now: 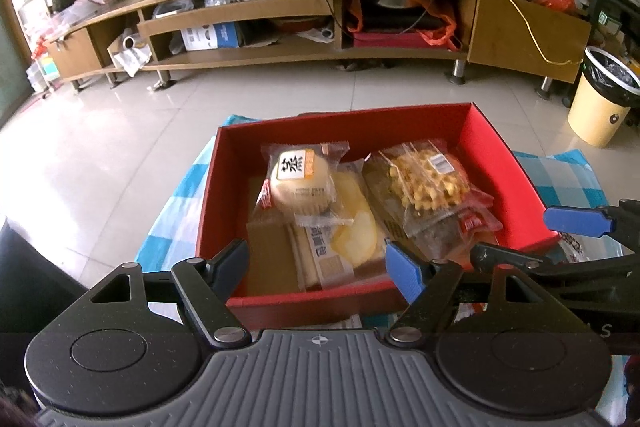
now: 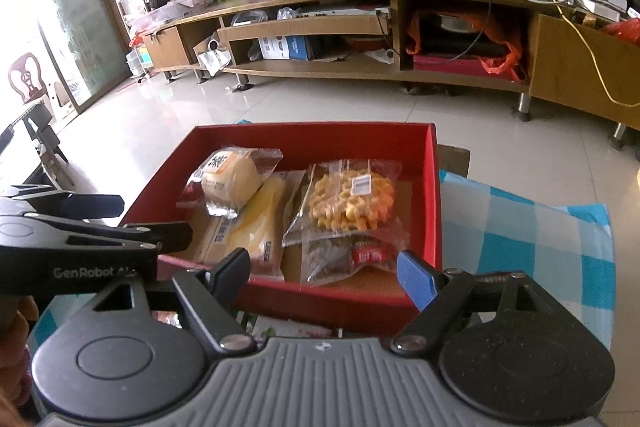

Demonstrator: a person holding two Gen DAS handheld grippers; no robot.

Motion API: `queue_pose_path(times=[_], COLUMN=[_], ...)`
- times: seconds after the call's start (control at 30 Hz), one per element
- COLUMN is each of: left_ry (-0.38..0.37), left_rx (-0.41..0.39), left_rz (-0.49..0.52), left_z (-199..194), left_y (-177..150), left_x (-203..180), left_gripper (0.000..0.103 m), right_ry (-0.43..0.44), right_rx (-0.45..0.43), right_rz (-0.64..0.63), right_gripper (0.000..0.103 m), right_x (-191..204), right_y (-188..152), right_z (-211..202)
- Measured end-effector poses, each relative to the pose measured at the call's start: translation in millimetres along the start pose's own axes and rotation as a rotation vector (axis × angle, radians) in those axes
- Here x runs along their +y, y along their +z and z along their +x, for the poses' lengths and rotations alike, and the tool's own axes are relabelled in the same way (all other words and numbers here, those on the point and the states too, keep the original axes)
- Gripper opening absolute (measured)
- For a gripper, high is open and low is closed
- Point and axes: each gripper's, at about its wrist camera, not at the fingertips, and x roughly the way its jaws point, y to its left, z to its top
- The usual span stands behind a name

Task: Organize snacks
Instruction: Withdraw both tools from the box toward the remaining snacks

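Going from left to right, the left gripper (image 1: 316, 269) hangs over the near wall of the open red cardboard box (image 1: 502, 163), its jaws spread apart with nothing between them. Inside the box, on the left, a round pale bun in a clear wrapper (image 1: 298, 185) lies on top of a long yellow cake in a clear packet (image 1: 354, 223). To the right of them a clear bag of golden twisted crackers (image 1: 426, 181) rests over a darker snack packet with a red label (image 1: 460, 227). The right gripper (image 2: 324, 273) stands at the near right side of the box, also spread and holding nothing. The box sits on a blue and white checked cloth (image 2: 520, 227). I judge the task is nearly done: four snacks are already in the box. A piece of another wrapper (image 1: 574, 245) shows just outside the right wall, so perhaps something is left to put in.
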Motion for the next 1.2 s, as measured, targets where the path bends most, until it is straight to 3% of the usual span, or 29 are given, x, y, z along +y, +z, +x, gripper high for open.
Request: queue_pose_path(times=[0.6,0.8,0.87,1.03,1.2], left_ry=[-0.025,-0.028,-0.014,-0.083,-0.118], left_rx=[0.083,0.093,0.087,0.124,0.178], left_rz=[0.002,-0.021,-0.027,-0.027,0.009], left_z=[-10,-8,-2,29,53], left_y=[-47,-48,-42,-31,-40], left_x=[0,17,27,52,57], left_gripper=[0.081,0.086,0.086,0.088,0.090], right_ry=[0.012,0.046,0.048,0.032,0.024], right_rx=[0.096,0.121,0.122,0.142,0.165], right_rz=[-0.015,-0.017,-0.009,0.018,0.033], right_gripper=[0.080,0.080,0.080,0.080,0.080], right_x=[15,18,16,4,-2], right_y=[-44,-47,-46,-47,-49], right_z=[-15,-14,-14,-8,-1])
